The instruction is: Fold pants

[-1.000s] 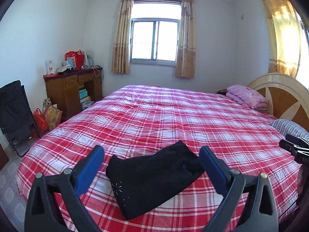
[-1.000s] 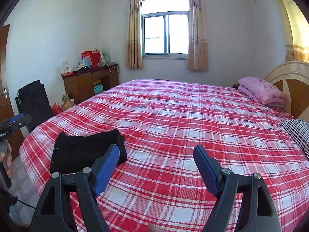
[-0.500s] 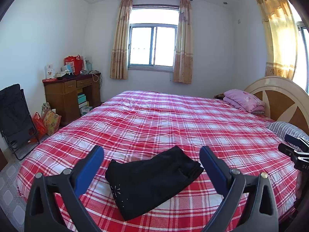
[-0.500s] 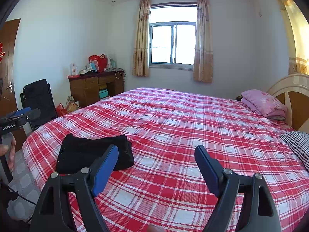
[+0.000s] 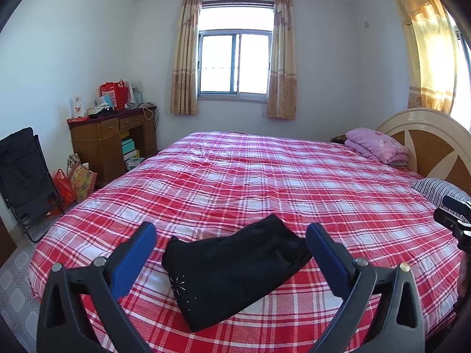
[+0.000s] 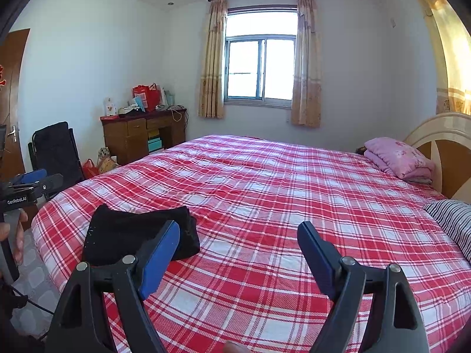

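The black pants (image 5: pixel 235 270) lie folded into a compact bundle on the red plaid bed (image 5: pixel 265 188), near its front edge. My left gripper (image 5: pixel 231 250) is open and empty, held above and just short of the bundle. In the right wrist view the pants (image 6: pixel 132 235) sit at the left. My right gripper (image 6: pixel 238 244) is open and empty, to the right of the bundle, over bare bedspread. The left gripper's body (image 6: pixel 26 188) shows at the left edge there, and the right gripper's body (image 5: pixel 454 217) shows at the right edge of the left wrist view.
A pink folded blanket (image 5: pixel 376 144) and a striped pillow (image 5: pixel 438 188) lie by the headboard (image 5: pixel 426 135) at the right. A wooden desk (image 5: pixel 114 138), a black folding chair (image 5: pixel 23 173) and bags (image 5: pixel 76 182) stand left of the bed.
Both grippers have pulled back and tilted upward a little, so the bed and pants sit lower in both views. The pants have not moved. Both grippers stay open.
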{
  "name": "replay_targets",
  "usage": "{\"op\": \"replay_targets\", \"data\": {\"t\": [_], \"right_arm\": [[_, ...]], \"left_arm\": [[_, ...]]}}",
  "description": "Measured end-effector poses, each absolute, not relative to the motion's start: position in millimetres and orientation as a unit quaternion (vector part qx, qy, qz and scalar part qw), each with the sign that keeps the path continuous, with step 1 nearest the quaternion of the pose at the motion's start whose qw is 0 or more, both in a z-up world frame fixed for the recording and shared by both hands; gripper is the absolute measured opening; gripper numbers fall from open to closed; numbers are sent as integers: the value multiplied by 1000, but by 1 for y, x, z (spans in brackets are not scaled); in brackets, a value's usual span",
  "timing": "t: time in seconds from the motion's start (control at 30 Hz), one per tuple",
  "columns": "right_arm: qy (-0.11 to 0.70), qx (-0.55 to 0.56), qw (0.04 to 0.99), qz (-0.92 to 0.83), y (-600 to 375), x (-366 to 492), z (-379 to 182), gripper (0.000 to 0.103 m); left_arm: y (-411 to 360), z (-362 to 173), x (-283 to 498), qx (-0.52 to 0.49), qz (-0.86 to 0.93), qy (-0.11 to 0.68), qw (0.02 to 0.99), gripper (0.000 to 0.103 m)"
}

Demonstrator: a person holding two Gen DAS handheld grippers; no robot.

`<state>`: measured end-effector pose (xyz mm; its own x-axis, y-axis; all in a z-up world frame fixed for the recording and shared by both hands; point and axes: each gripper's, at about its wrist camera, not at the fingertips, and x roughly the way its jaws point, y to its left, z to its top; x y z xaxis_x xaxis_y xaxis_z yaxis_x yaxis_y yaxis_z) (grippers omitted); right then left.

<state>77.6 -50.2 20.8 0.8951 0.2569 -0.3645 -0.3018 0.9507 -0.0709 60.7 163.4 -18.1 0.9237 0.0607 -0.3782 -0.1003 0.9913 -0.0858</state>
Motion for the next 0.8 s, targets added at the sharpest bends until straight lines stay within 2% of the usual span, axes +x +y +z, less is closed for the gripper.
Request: {"op": "replay_targets", "data": {"t": [0.8], "right_arm": [[173, -81, 971, 145, -43, 74, 16, 84]], "left_arm": [[158, -22, 64, -29, 66, 204, 976, 103]]}}
